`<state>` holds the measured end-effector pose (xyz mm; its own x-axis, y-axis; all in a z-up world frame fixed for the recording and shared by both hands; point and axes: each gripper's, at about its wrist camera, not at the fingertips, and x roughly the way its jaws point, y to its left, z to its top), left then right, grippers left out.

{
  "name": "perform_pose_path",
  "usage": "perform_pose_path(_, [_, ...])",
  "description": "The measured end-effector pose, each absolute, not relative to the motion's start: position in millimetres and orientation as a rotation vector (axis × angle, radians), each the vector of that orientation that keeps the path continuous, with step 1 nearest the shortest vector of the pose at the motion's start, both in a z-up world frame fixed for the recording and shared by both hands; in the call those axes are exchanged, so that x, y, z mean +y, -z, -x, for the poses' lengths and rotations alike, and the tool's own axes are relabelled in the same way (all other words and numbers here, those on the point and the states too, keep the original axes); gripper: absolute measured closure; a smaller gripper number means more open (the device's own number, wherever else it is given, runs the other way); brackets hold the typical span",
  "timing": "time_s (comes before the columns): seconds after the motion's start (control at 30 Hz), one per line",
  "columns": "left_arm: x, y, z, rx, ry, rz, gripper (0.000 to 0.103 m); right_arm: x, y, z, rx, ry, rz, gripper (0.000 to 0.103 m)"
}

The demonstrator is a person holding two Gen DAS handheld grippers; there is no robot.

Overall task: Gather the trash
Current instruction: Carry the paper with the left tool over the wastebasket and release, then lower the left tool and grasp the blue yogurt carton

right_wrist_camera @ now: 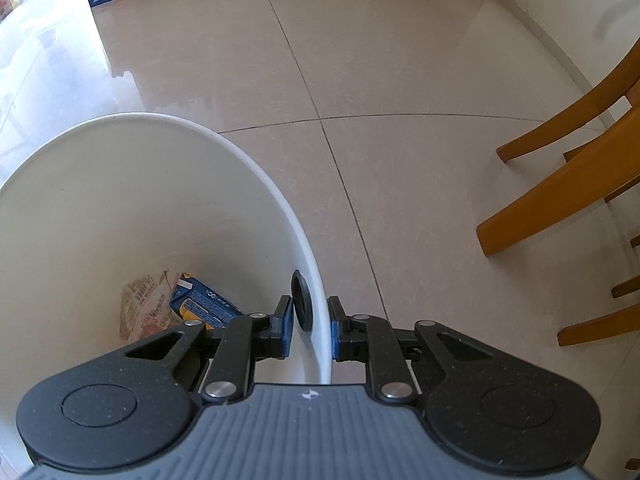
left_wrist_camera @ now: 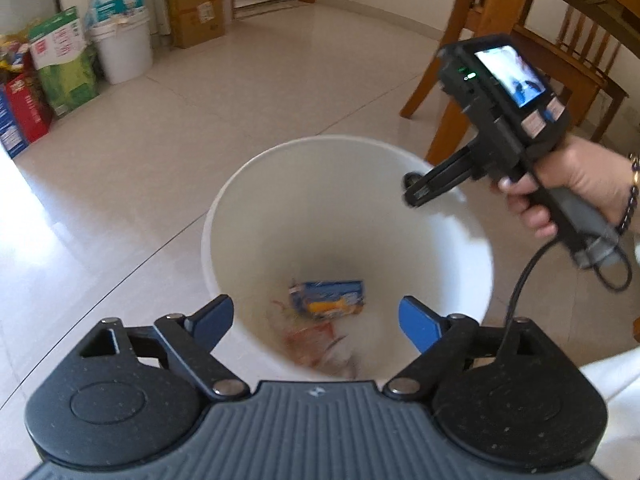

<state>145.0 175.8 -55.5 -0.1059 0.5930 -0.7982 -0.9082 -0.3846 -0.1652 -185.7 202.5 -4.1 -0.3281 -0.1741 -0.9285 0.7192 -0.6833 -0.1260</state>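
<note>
A white bucket (left_wrist_camera: 224, 208) stands on the tiled floor. At its bottom lie a blue and yellow carton (left_wrist_camera: 328, 298) and a crumpled reddish wrapper (left_wrist_camera: 310, 340). My left gripper (left_wrist_camera: 316, 312) hangs above the bucket's mouth, open wide, with nothing between its blue pads. My right gripper (left_wrist_camera: 416, 192), held by a person's hand (left_wrist_camera: 580, 184), is shut on the bucket's right rim. In the right wrist view the right gripper (right_wrist_camera: 310, 328) clamps the bucket's rim (right_wrist_camera: 256, 168) beside a black round fitting (right_wrist_camera: 302, 300). The carton (right_wrist_camera: 200, 300) and the wrapper (right_wrist_camera: 140, 308) lie below.
Wooden chairs (left_wrist_camera: 480, 40) (right_wrist_camera: 560, 184) stand close on the right of the bucket. Along the far wall are coloured cartons (left_wrist_camera: 60, 60), a second white bucket (left_wrist_camera: 124, 52) and a cardboard box (left_wrist_camera: 196, 12). Glossy floor tiles (right_wrist_camera: 400, 60) stretch beyond.
</note>
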Motion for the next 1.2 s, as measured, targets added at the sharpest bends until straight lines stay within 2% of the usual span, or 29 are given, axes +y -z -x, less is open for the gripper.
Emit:
perform_pose_path(0.37, [78.9,116.9,-119.6,0.377,-1.923,1.261,0.009,202.1,4.0,180.8,0.743,2.062,-1.317,0.082])
perform_pose_path(0.87, [-15.1,260.5,-116.5,0.047,-2.179,1.780,0.009,199.5,4.6,178.2,0.743,2.074,-1.315,0.081])
perform_pose_path(1.2, [-31.4,302.7,-109.1,-0.153,-2.366,1.866,0.009,200.5,5.3,180.5,0.751,2.076,-1.306,0.080])
